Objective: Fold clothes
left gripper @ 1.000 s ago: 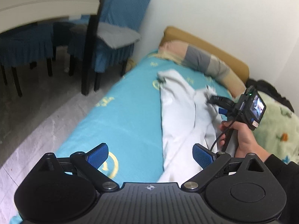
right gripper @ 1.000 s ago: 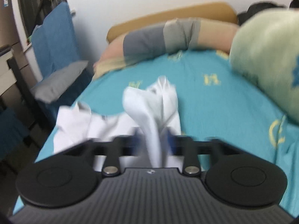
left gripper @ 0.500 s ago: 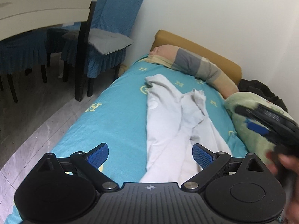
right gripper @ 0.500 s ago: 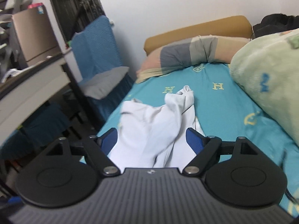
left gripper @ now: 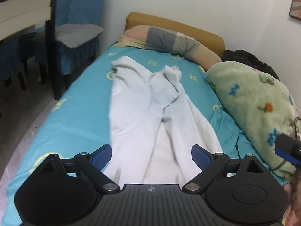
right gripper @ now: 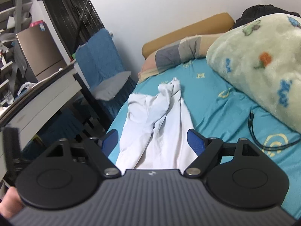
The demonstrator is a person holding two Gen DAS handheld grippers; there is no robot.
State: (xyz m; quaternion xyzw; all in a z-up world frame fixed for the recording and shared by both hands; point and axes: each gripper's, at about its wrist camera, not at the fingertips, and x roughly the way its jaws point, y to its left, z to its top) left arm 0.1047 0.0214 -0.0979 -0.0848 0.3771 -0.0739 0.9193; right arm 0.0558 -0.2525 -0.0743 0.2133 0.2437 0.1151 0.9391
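Here, a white garment (left gripper: pixel 150 113) lies lengthwise down the middle of a bed's turquoise sheet (left gripper: pixel 75 116), rumpled and only partly gathered, its far end bunched into a small peak short of the striped pillow (left gripper: pixel 169 41). The left tongs (left gripper: pixel 151 157) hang above the garment's near end, their jaws closing slightly yet wide apart, blue pads clear of the cloth and gripping nothing. The right tongs (right gripper: pixel 153 141) are likewise released, spread over the same near end with cloth visible between but not pinched. A green fleece blanket (right gripper: pixel 259 60) is heaped along the far side of the bed, and a black cable (right gripper: pixel 263 137) trails on the sheet just beside it, apart from the garment. Judging from the lie of the fabric, the fold is at an early stage: a long crease runs up the centre and the two halves overlap unevenly. The step would go best if each pair of tongs took one near corner, low and at the hem, pinching a single edge, and drew the cloth taut and flat before carrying it over; grabbing the ridged middle would likely trap wrinkles. The blue-covered chair (left gripper: pixel 75 33) stands beyond the bed's edge.
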